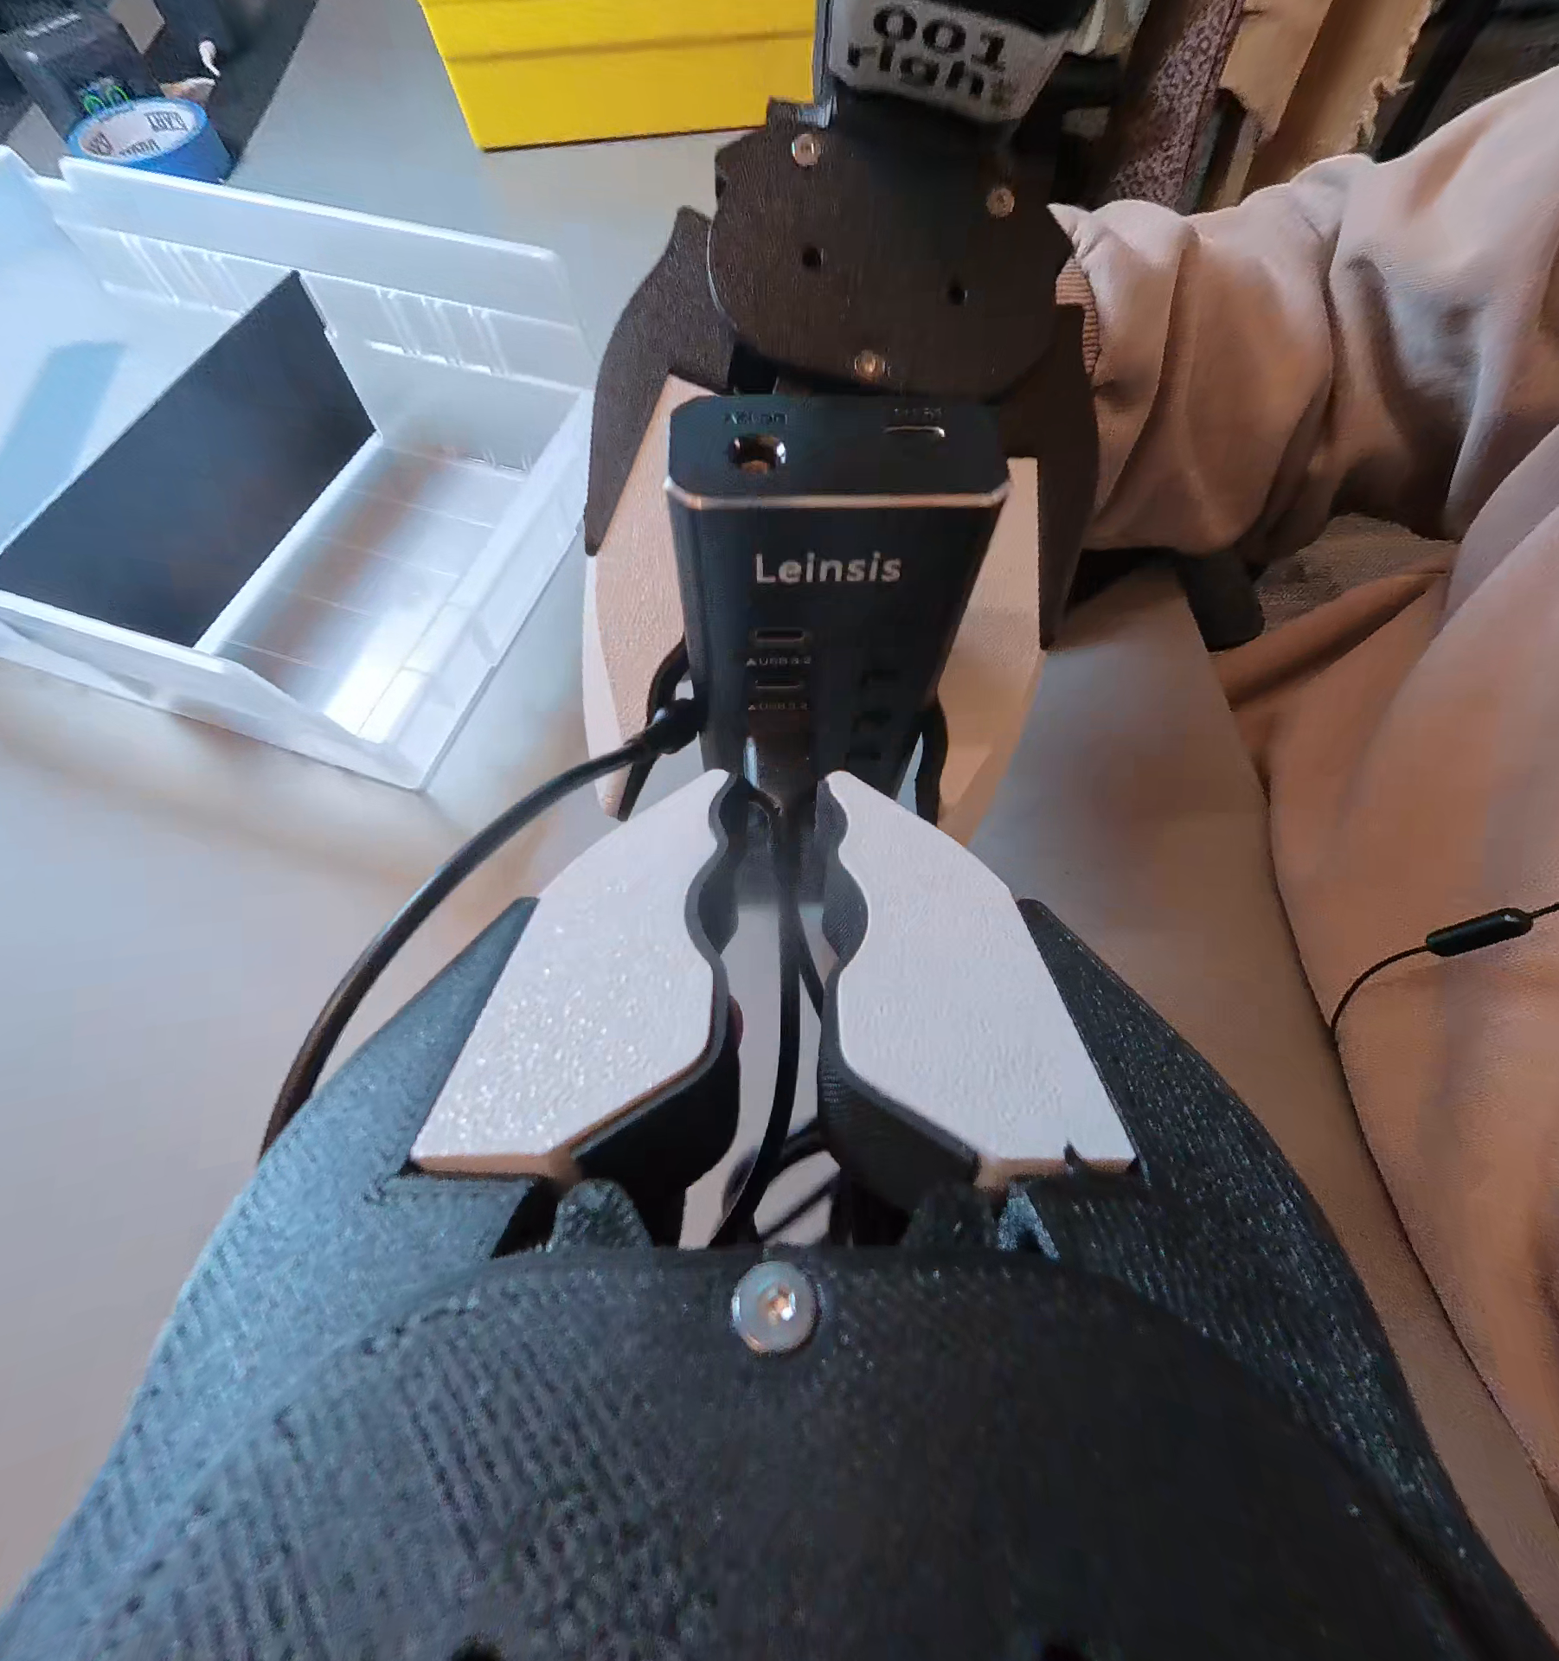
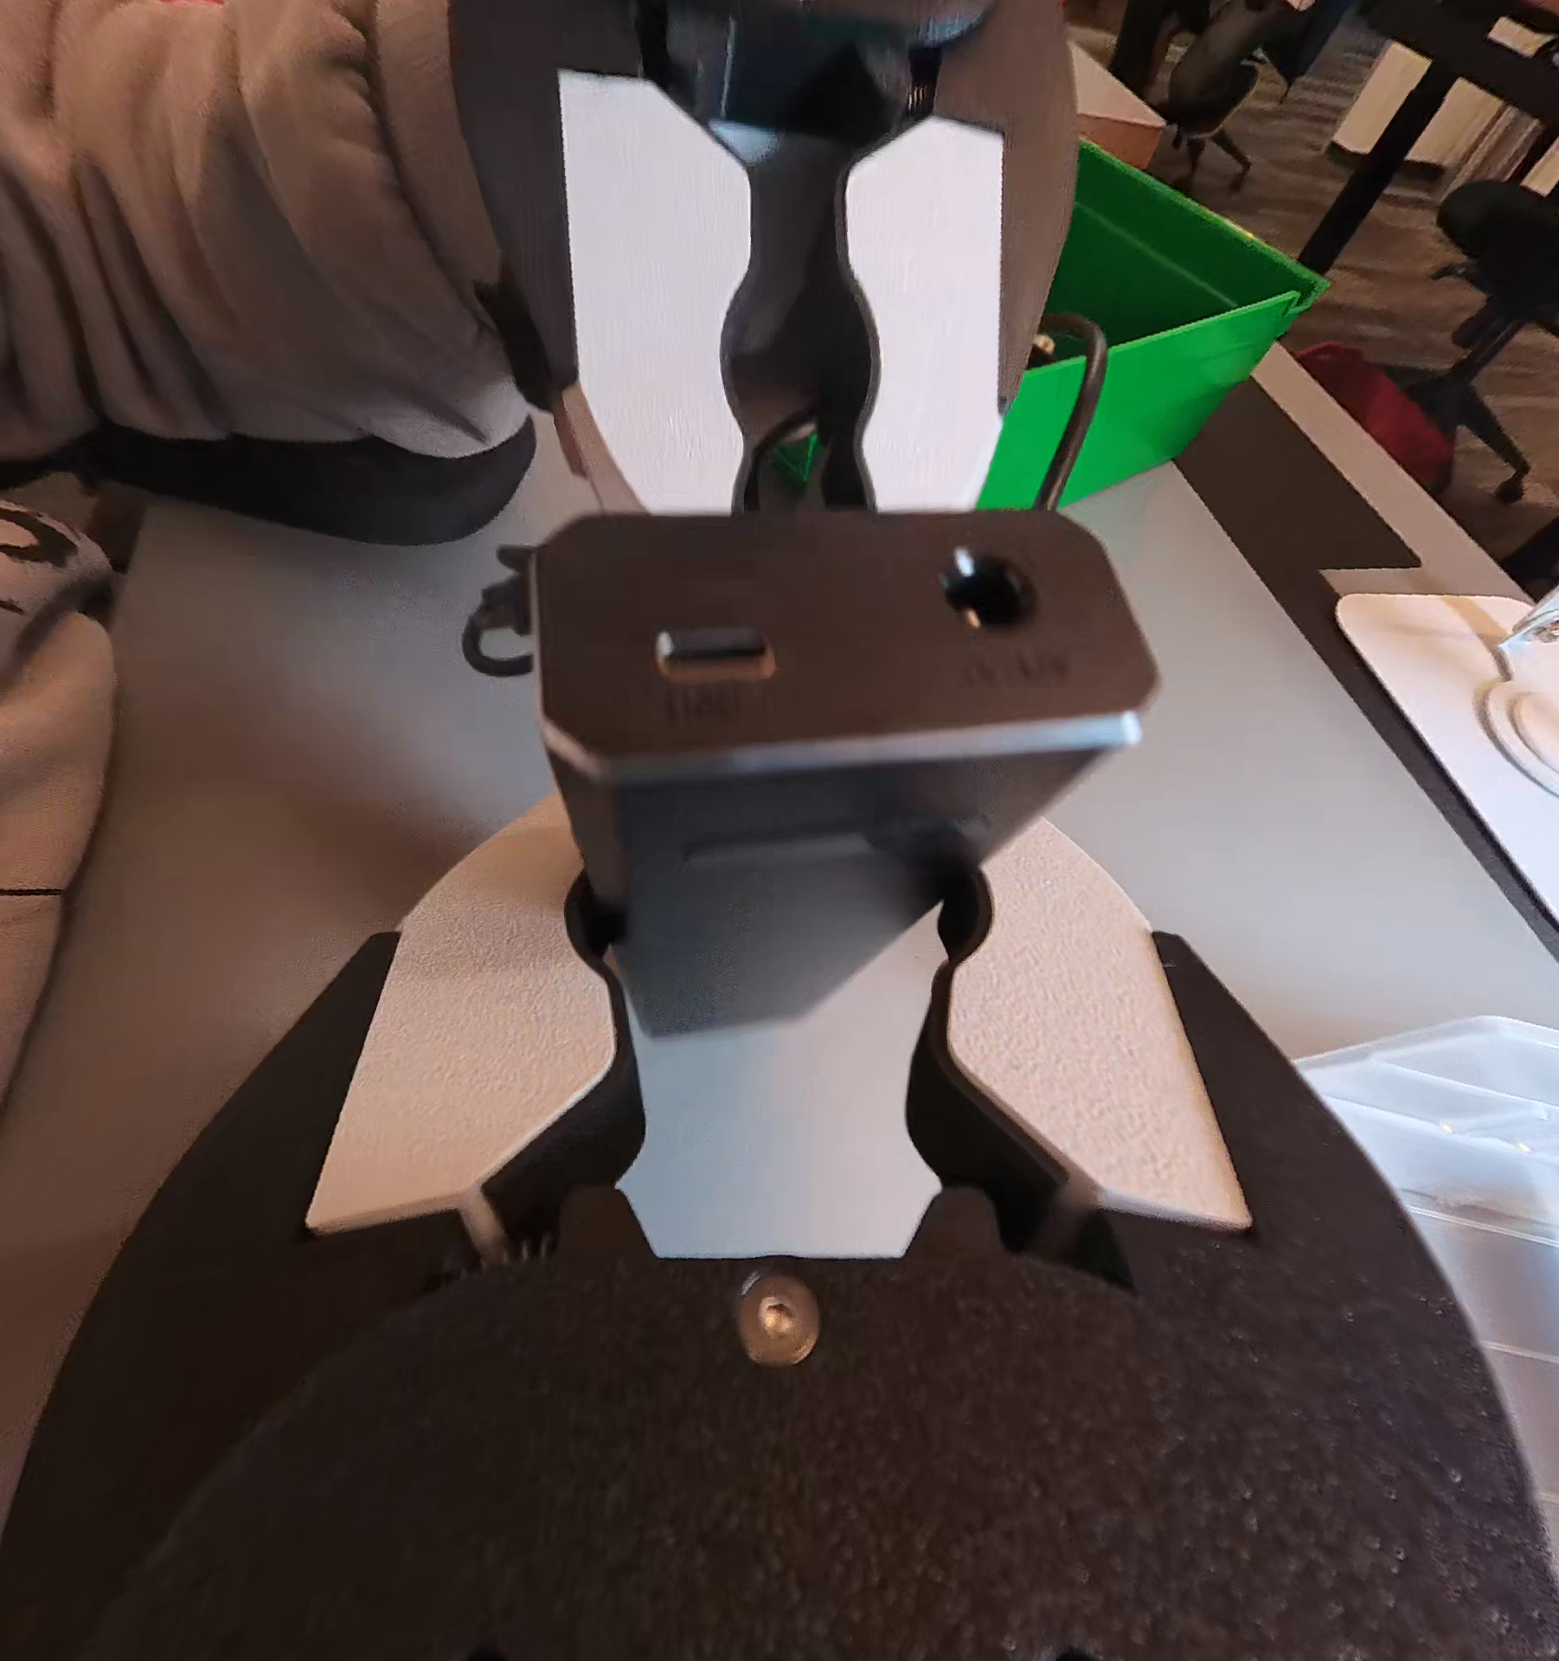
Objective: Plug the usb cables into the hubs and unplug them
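Left wrist view: hub (image 1: pixel 834 575) long axis runs between left claw (image 1: pixel 776 800) and right claw (image 2: pixel 780 908).

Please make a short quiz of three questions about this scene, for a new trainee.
1. True or false: the right gripper holds the dark hub above the grey table.
2. What does the left gripper pinch? A) blue tape roll B) black cable plug C) white tray
3. What colour is the bin beside the table's far edge in the right wrist view?

Key: 1 true; 2 B, the black cable plug; 3 green.
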Demonstrator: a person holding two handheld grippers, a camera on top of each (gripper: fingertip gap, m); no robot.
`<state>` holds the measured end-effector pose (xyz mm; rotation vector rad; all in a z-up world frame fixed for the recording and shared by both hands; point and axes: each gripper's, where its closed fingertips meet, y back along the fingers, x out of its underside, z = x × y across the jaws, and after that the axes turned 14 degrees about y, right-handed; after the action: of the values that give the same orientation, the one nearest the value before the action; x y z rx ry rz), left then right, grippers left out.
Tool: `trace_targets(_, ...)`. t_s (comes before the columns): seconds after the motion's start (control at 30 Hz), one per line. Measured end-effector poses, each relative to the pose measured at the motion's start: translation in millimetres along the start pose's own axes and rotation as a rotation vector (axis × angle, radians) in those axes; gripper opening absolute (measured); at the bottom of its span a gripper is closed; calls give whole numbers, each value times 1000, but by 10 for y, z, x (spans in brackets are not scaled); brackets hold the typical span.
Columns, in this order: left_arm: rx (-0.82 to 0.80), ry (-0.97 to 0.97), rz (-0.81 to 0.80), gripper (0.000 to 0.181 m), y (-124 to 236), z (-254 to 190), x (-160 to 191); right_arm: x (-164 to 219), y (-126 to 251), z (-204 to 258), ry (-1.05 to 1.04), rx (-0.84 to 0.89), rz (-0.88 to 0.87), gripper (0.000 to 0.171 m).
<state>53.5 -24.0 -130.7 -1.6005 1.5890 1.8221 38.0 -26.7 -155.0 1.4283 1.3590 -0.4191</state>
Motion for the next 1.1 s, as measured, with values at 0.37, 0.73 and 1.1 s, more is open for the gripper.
trace_targets(0.37, 11, 42, -19, 15, 77, 25, -25, 61, -114, 24, 6, 4, 7, 73)
trace_targets(0.73, -14, -34, 104, 16, -55, -30, 196, 7, -127, 207, 36, -102, -41, 70)
trace_targets(1.1, 30, 14, 49, 16, 20, -114, 51, -110, -89, 176, 74, -56, -102, 71)
